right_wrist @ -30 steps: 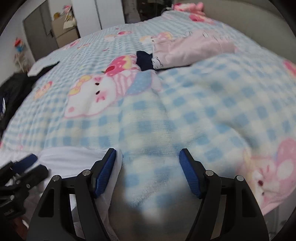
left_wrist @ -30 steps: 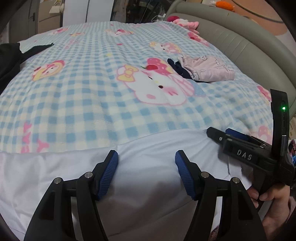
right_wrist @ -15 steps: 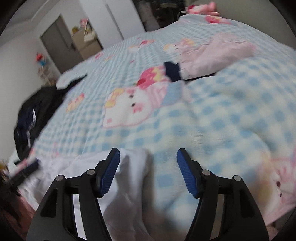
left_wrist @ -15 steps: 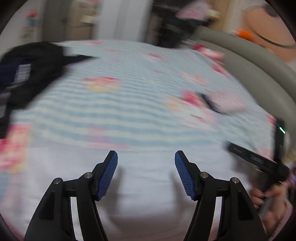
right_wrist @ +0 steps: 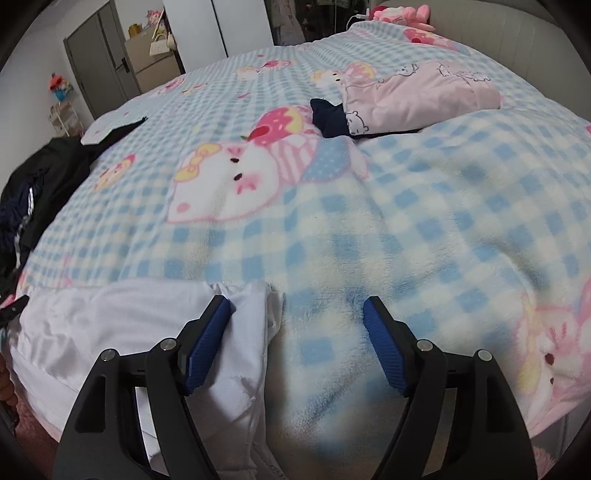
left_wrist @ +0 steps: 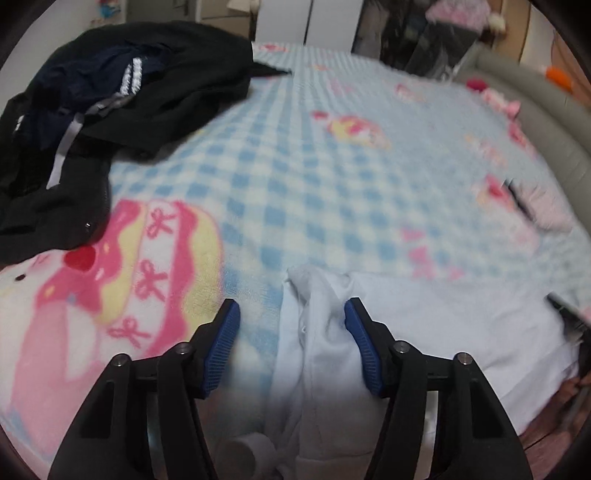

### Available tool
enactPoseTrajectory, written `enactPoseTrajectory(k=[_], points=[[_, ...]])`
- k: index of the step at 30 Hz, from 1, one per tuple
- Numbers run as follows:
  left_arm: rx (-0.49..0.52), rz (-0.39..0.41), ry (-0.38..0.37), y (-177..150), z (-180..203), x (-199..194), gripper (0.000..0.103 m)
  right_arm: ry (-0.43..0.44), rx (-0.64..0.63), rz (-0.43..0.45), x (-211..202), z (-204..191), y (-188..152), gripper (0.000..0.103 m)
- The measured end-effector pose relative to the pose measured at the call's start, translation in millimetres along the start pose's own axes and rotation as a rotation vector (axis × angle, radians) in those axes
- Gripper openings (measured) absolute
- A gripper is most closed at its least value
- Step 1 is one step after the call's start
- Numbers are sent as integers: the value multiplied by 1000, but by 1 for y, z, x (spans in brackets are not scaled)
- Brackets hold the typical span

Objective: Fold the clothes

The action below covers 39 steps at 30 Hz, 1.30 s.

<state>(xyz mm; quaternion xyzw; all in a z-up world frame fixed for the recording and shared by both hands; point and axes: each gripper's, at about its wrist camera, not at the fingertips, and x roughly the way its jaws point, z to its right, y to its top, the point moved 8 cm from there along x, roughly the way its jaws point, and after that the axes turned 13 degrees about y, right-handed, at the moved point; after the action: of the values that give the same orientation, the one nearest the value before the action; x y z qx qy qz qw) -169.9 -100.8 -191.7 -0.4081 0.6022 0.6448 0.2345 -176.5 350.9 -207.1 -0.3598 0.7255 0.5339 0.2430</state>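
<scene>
Both grippers hovered low over the near edge of a bed covered by a blue-and-white checked cartoon blanket (right_wrist: 424, 229). A white garment (left_wrist: 424, 325) lay spread flat along that near edge.

Left wrist view: the left gripper (left_wrist: 291, 325) had its jaws apart, nothing clamped. The bunched left end of the white garment lay between the blue pads (left_wrist: 221, 347), nearer the right-hand one, with bare blanket under the other. A heap of black and navy clothes (left_wrist: 122, 110) with white stripes lay on the far left of the bed, well apart from the white garment. At the right edge a dark part of the right gripper (left_wrist: 565, 310) showed over the garment's other end. Much of this view was motion-blurred.

Right wrist view: the right gripper (right_wrist: 297, 325) also had its jaws apart. Its left pad rested on or just above the garment's rumpled right end, and whether it touched could not be told; its right pad was over bare blanket. A folded pink garment (right_wrist: 417, 98) lay on a dark navy piece (right_wrist: 328, 118) farther up the bed, sharp here but only a blur in the left view. Grey doors (right_wrist: 99, 62) and white wardrobe panels (right_wrist: 207, 33) stood beyond the bed.
</scene>
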Motion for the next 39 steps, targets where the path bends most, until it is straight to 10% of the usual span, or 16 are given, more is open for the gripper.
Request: enactPoseTrajectory(k=[7,18,26,32,39], points=[[-133,51,194,12,-50,-7,40,-76,-26,15,-10,4,-3,76],[-16,143,-320,-35,43,-101,52,93,-108,184,-75,-74,-21,75],[102,29,-173,-65,56,-68,52,28,-180,-28,-45,-91,-67,70],[6,168,-360,-54,67,-108,59,85,-155,135,-80,-105,-53,65],[157,137,-303,-60,137,-86,60,128,-256,75,-44,-154,-56,72]])
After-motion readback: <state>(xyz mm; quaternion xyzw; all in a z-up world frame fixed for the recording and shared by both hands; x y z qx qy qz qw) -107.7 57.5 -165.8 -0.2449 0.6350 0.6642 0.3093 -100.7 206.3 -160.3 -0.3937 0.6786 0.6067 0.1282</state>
